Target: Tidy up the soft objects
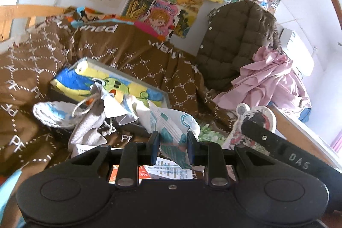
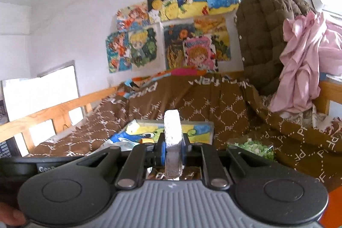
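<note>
The right gripper [image 2: 172, 150] was clamped on a flat, fuzzy white patch [image 2: 171, 129] standing on its edge, while the left gripper [image 1: 173, 147] pinched a crinkled white-and-teal bag [image 1: 171, 121] (soft, thin material) above the brown patterned blanket [image 1: 136, 61] with the shallow grey tray [image 1: 164, 97].

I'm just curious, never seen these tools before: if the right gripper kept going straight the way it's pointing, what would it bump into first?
Probably the brown blanket heaped on the bed, beyond the colourful picture board; depth is hard to judge.
</note>
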